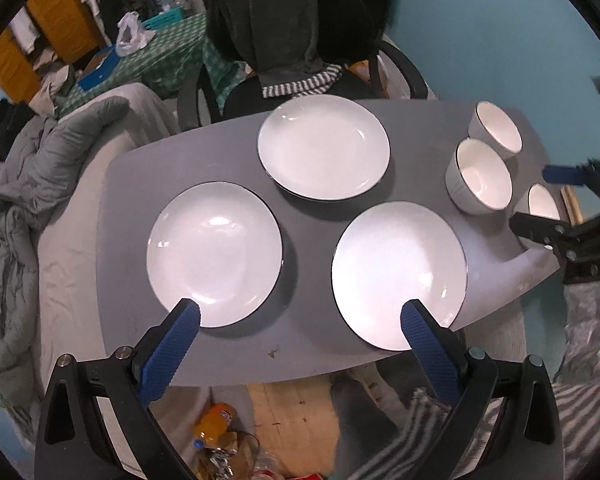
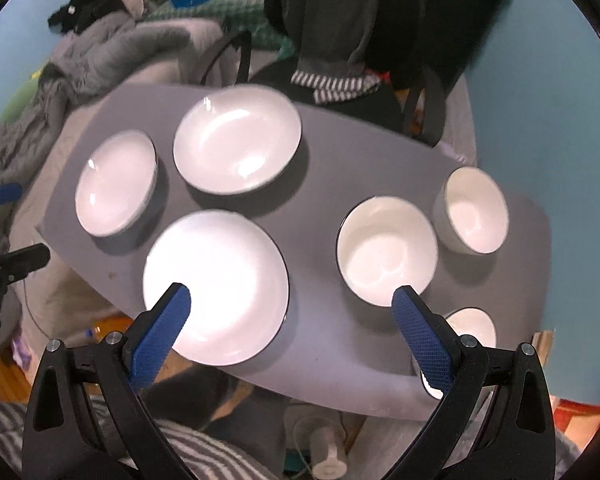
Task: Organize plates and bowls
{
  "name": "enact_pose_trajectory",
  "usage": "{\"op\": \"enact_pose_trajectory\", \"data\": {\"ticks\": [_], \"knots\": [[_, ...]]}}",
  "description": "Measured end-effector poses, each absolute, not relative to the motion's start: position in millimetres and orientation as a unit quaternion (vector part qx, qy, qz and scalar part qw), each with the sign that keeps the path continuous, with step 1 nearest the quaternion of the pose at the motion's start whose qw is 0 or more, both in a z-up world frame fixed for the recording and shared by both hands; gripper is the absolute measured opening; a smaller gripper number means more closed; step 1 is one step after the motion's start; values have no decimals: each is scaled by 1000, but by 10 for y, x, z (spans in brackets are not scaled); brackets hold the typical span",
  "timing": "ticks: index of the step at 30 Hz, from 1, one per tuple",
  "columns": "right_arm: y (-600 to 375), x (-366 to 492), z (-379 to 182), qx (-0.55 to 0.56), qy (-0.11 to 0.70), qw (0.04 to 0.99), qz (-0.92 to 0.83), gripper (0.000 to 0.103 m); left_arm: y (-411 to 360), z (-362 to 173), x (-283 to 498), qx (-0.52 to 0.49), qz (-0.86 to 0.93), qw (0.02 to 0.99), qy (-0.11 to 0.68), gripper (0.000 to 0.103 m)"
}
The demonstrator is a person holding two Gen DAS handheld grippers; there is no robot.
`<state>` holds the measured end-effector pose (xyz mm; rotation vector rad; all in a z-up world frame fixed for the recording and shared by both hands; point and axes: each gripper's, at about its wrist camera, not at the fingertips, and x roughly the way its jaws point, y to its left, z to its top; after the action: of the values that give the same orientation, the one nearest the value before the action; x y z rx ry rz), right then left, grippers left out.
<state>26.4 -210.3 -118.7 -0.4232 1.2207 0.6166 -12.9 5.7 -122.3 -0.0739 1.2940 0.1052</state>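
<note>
Three white plates lie on a small grey table (image 1: pixel 308 344): one at the left (image 1: pixel 214 254), one at the near right (image 1: pixel 398 274), one at the far side (image 1: pixel 323 146). Three white bowls stand at the right: far (image 1: pixel 496 128), middle (image 1: pixel 482 176), near (image 1: pixel 542 204). My left gripper (image 1: pixel 300 316) is open and empty, above the table's near edge between the two near plates. My right gripper (image 2: pixel 290 298) is open and empty, above the near-right plate (image 2: pixel 216 284) and the middle bowl (image 2: pixel 386 250). It also shows at the right of the left wrist view (image 1: pixel 540 196).
A chair draped with dark clothing (image 1: pixel 296 28) stands behind the table. A bed with grey bedding (image 1: pixel 32 184) lies to the left. Bottles and litter (image 1: pixel 216 424) sit on the floor under the near edge. A blue wall (image 1: pixel 500 40) is to the right.
</note>
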Motion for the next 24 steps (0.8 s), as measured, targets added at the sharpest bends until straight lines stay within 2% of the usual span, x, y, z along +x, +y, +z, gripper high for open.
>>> {"op": "enact_pose_trajectory", "data": {"ticks": [7, 8, 10, 11, 14, 24], "knots": [[-1995, 261, -1531, -224, 568, 734, 297, 100, 44, -1581, -123, -65, 29, 780, 622, 101], [-1984, 258, -1572, -227, 571, 730, 300, 100, 48, -1666, -116, -69, 30, 774, 629, 100], [-1973, 260, -1674, -232, 578, 723, 300, 98, 68, -1783, -110, -80, 34, 766, 638, 91], [-1974, 265, -1712, -231, 582, 719, 302, 95, 75, -1848, -116, -82, 38, 763, 640, 90], [-1965, 292, -1856, -220, 594, 710, 306, 93, 51, -1981, -129, -54, 60, 767, 637, 90], [-1941, 301, -2041, -213, 606, 696, 321, 90, 61, -2470, -141, -84, 42, 746, 659, 90]]}}
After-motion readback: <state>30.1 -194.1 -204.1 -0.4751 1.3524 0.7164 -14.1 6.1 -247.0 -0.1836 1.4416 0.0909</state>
